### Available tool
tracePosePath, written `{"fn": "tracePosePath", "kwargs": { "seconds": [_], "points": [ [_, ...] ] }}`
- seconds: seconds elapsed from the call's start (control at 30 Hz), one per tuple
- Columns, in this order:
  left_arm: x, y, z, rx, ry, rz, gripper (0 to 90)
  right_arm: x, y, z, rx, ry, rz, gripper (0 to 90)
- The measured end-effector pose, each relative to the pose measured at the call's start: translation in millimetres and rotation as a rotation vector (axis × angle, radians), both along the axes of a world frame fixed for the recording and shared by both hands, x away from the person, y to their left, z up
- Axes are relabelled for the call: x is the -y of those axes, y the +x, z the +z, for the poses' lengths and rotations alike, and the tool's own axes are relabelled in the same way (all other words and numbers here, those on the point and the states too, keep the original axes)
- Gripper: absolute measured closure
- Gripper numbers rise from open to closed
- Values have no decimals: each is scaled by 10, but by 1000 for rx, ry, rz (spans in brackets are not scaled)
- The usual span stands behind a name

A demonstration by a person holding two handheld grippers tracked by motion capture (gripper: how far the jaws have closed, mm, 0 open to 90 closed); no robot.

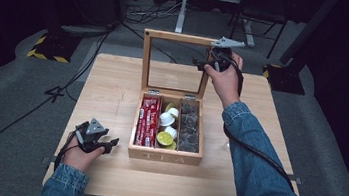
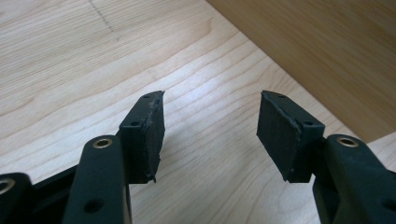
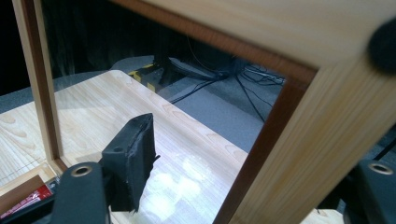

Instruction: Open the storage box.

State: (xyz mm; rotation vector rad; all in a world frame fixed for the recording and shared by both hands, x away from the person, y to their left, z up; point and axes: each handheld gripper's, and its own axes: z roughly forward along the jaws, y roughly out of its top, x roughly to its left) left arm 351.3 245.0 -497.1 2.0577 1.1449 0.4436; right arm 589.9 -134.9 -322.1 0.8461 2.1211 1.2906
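Bright light from above falls on the table [image 1: 112, 95]; the room around it is dark. In the right gripper view the lid frame [image 3: 308, 140] at 3 o'clock looks blurry, the glass shiny

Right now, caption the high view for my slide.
Right gripper at the upright glass lid of an open wooden tea box; left gripper rests open.

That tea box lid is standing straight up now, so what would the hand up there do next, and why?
Probably draw the right gripper back off the lid. The lid stands upright, its frame sits between fingers that are spread apart, and the box lies open.
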Motion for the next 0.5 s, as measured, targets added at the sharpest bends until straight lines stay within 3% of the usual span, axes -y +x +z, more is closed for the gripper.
{"fn": "tracePosePath", "kwargs": {
  "seconds": [0.5],
  "points": [
    [7,-31,-17,-24,21,-12,407,-18,136,-306,-96,-13,-25,258]
  ]
}}
